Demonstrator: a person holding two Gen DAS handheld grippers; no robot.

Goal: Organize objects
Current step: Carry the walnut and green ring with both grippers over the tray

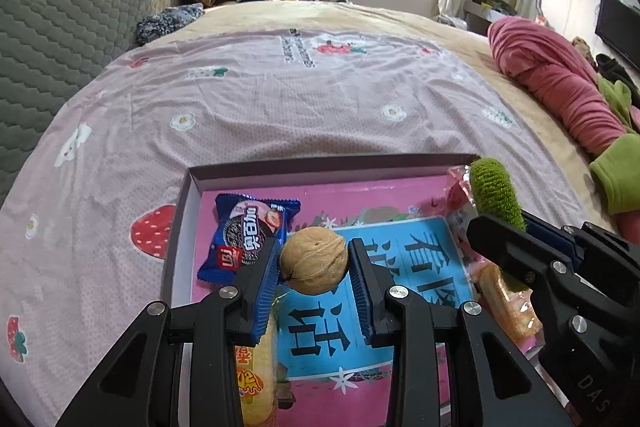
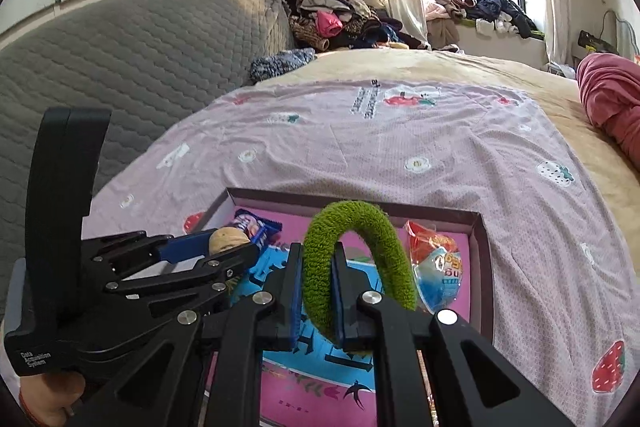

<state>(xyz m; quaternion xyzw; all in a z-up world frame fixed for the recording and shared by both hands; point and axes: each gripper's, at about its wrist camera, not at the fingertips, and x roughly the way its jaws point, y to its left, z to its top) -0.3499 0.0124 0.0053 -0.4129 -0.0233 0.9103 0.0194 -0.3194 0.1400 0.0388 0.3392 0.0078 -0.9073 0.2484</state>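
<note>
A shallow box (image 1: 188, 187) with a pink and blue printed floor lies on the bed. My left gripper (image 1: 314, 269) is shut on a walnut (image 1: 313, 259) and holds it just above the box floor; the walnut (image 2: 228, 239) also shows in the right wrist view. My right gripper (image 2: 316, 287) is shut on a fuzzy green hair tie (image 2: 352, 223), whose loop arches up over the box's right side. In the left wrist view the green hair tie (image 1: 494, 189) sticks up from the right gripper's black body. A blue cookie packet (image 1: 248, 239) lies at the box's back left.
A yellow snack pack (image 1: 256, 375) lies under the left finger, a clear-wrapped pastry (image 1: 506, 299) and a red and blue packet (image 2: 436, 267) on the box's right side. The pink strawberry-print sheet (image 1: 280, 107) spreads around the box. A rolled pink blanket (image 1: 560, 83) lies at the right.
</note>
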